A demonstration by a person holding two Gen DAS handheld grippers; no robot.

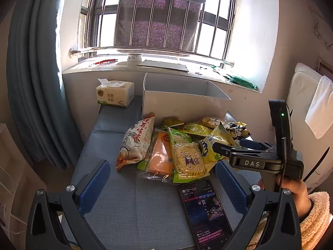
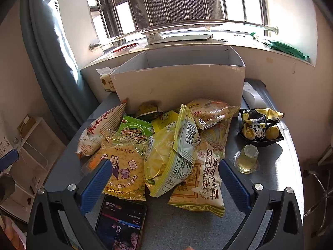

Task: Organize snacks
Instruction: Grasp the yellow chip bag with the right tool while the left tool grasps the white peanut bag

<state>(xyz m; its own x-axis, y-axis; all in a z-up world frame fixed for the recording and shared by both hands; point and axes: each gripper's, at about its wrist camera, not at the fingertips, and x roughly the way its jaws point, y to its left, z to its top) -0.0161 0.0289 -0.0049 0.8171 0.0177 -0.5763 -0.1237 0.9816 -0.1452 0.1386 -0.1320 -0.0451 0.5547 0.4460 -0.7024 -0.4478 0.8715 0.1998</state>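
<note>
A pile of snack bags (image 1: 179, 145) lies on the blue-grey table (image 1: 129, 204) in front of an open white box (image 1: 183, 98). In the right wrist view the pile (image 2: 162, 150) holds a yellow-green chip bag (image 2: 174, 156), a yellow cracker bag (image 2: 122, 166), a green bag (image 2: 135, 133) and a white peanut bag (image 2: 100, 129); the box (image 2: 179, 83) stands behind. My left gripper (image 1: 164, 179) is open and empty, short of the pile. My right gripper (image 2: 166, 177) is open, low over the pile's near edge; it also shows in the left wrist view (image 1: 229, 145).
A lit phone (image 1: 205, 210) lies on the table near me, also in the right wrist view (image 2: 120, 223). A tissue pack (image 1: 115, 93) stands left of the box. A black-yellow bag (image 2: 260, 127) and a jelly cup (image 2: 247, 158) sit at right. A window sill runs behind.
</note>
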